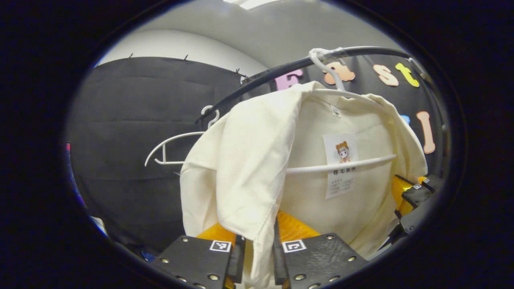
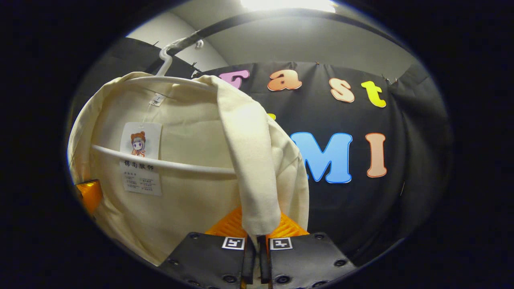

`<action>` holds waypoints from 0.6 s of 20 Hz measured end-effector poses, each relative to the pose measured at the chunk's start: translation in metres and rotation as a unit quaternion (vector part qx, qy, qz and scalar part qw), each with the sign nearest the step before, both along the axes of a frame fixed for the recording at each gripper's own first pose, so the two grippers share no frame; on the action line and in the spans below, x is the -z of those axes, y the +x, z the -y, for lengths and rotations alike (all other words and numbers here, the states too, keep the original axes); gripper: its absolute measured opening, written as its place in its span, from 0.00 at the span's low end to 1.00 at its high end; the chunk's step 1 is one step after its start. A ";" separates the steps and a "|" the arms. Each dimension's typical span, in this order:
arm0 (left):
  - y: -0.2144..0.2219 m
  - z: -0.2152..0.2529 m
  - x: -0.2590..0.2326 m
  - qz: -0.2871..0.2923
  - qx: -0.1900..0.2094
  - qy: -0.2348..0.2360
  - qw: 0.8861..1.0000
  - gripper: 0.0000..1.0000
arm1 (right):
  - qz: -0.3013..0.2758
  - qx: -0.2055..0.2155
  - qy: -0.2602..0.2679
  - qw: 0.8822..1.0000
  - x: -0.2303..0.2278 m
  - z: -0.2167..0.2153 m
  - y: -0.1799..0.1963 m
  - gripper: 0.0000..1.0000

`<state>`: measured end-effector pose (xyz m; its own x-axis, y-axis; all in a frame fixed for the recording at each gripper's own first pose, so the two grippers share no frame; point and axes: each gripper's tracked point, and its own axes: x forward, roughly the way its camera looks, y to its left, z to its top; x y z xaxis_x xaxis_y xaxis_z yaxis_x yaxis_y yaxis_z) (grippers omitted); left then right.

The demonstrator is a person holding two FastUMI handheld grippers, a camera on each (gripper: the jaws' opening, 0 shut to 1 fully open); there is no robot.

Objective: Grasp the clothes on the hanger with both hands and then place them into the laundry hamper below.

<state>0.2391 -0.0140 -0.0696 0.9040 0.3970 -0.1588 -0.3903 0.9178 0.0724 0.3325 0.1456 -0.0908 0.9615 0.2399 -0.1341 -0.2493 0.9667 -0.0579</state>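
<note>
A cream garment hangs on a white hanger hooked over a black rail. A paper tag dangles inside its neck. My left gripper is shut on the garment's front left edge, cloth pinched between both fingers. The other gripper shows at the garment's right side. In the right gripper view the same garment hangs from its hanger, and my right gripper is shut on a folded strip of its right edge.
A second, bare white hanger hangs farther left on the rail. Black cloth wall stands close behind the garment. The rail arcs overhead under a bright ceiling light.
</note>
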 end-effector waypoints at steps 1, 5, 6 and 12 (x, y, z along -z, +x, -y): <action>0.006 -0.007 -0.001 0.009 -0.003 0.000 1.000 0.10 | 0.015 0.010 -0.011 1.000 -0.002 0.007 0.002 0.08; -0.022 -0.023 -0.024 0.035 -0.008 0.007 0.999 0.05 | 0.053 0.032 -0.024 0.998 -0.016 0.030 0.003 0.00; -0.028 -0.025 -0.032 0.048 -0.012 0.006 0.999 0.05 | 0.060 0.037 -0.026 0.997 -0.019 0.036 0.005 0.03; -0.055 -0.041 -0.092 0.099 -0.020 0.065 0.993 0.06 | 0.094 0.076 -0.011 0.993 -0.053 0.073 0.013 0.03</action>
<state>0.1839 0.0273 0.0226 0.8953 0.4391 0.0747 -0.4450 0.8890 0.1078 0.3457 0.0730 -0.0378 0.9949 0.0888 0.0479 -0.0831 0.9904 -0.1102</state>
